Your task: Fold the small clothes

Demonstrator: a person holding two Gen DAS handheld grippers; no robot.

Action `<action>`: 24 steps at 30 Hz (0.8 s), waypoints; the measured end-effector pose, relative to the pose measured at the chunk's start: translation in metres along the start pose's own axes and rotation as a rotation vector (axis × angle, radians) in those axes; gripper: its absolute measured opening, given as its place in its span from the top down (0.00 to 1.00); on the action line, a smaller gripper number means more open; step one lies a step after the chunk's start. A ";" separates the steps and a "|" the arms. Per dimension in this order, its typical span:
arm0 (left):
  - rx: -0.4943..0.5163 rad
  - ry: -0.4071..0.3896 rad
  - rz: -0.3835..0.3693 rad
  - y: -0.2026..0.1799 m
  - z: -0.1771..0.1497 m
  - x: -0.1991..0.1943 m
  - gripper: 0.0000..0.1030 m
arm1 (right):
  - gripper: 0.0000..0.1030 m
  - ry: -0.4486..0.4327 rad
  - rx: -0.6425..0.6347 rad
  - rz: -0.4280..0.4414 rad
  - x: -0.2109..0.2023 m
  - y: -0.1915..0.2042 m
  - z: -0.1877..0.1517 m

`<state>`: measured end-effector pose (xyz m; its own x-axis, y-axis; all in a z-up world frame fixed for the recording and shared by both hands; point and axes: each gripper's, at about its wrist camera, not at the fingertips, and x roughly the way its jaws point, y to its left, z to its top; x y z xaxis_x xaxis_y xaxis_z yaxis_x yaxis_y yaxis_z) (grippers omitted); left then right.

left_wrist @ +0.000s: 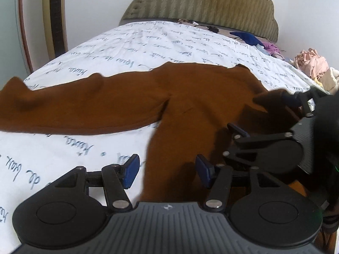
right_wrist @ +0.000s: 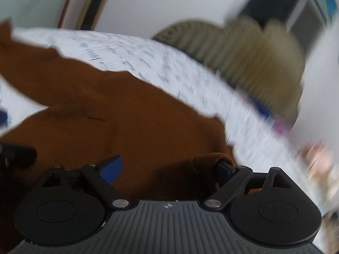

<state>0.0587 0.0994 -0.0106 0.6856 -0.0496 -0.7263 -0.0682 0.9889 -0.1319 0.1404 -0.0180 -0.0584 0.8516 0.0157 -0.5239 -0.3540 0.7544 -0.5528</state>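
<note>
Rust-brown knit long-sleeved top (left_wrist: pixel 197 97) lies spread across the near edge of the white script-printed bedsheet (left_wrist: pixel 131 48), left gripper (left_wrist: pixel 167 172) half spread over its hem, right gripper (right_wrist: pixel 169 169) spread wide, cloth draped on 1 pad.

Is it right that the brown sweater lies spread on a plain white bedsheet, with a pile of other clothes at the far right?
Not quite: the bedsheet is white but printed with handwriting, not plain, as the left wrist view shows. The brown sweater does lie spread on it, with the pile of other clothes at far right.
</note>
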 end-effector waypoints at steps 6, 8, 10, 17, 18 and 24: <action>-0.032 0.004 -0.017 0.011 -0.001 -0.002 0.41 | 0.14 -0.068 0.100 0.206 -0.037 -0.012 0.013; -0.038 0.011 -0.021 0.014 -0.003 0.000 0.39 | 0.17 0.066 0.087 0.254 -0.021 -0.022 0.015; -0.036 0.005 -0.046 0.013 -0.003 -0.001 0.39 | 0.22 0.135 0.149 0.229 -0.020 -0.033 0.016; -0.043 -0.039 -0.074 0.009 0.013 -0.001 0.39 | 0.11 0.152 0.581 0.470 -0.060 -0.115 0.017; -0.035 -0.046 -0.074 0.006 0.015 0.000 0.39 | 0.13 0.198 0.600 0.482 -0.061 -0.118 0.017; 0.003 -0.067 -0.068 -0.004 0.018 -0.001 0.39 | 0.21 0.184 0.855 0.459 -0.084 -0.150 -0.024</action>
<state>0.0713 0.0980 0.0031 0.7353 -0.1071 -0.6693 -0.0176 0.9841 -0.1768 0.1125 -0.1481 0.0529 0.6026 0.3781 -0.7028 -0.1750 0.9218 0.3459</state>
